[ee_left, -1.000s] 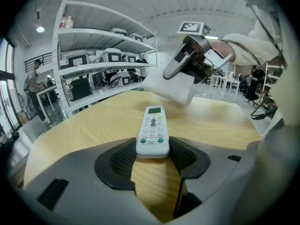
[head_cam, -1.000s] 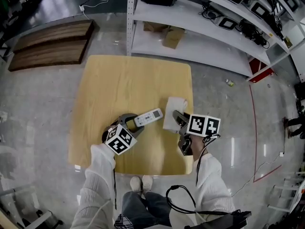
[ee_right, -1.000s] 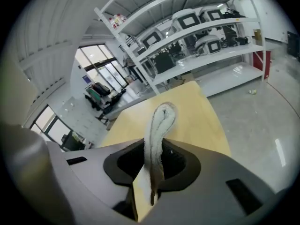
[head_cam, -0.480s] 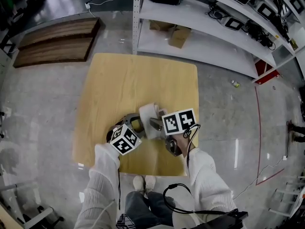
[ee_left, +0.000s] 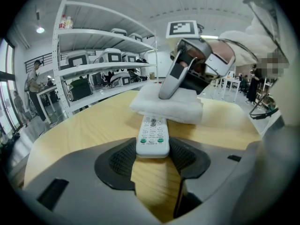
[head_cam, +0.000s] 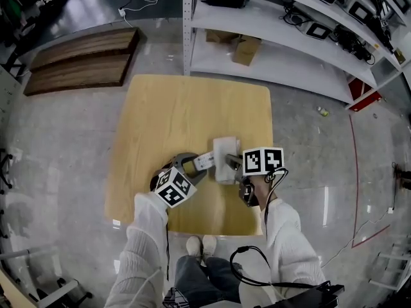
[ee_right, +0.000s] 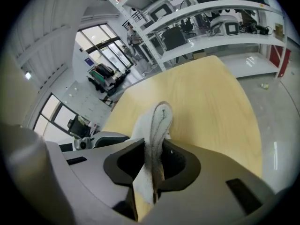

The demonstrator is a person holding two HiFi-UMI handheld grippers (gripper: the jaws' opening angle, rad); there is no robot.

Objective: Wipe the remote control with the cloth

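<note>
Left gripper (ee_left: 152, 157): jaws clamped on the near end of the white remote control (ee_left: 153, 136), a ribbed pad pressed to each long side, buttons facing up. The remote sits over the near right part of the wooden table (head_cam: 180, 108), pointing away toward the right gripper (head_cam: 232, 163); whether it touches the tabletop I cannot tell. A folded white cloth (ee_left: 168, 105) lies across the remote's far end and covers it. Right gripper: jaws pinched on a fold of that cloth, which stands edge-up between the pads in the right gripper view, with its lower part draped toward the remote. The two grippers are close together, near the table's right edge. White shelving (head_cam: 276, 53) stands beyond the far side of the table.
</note>
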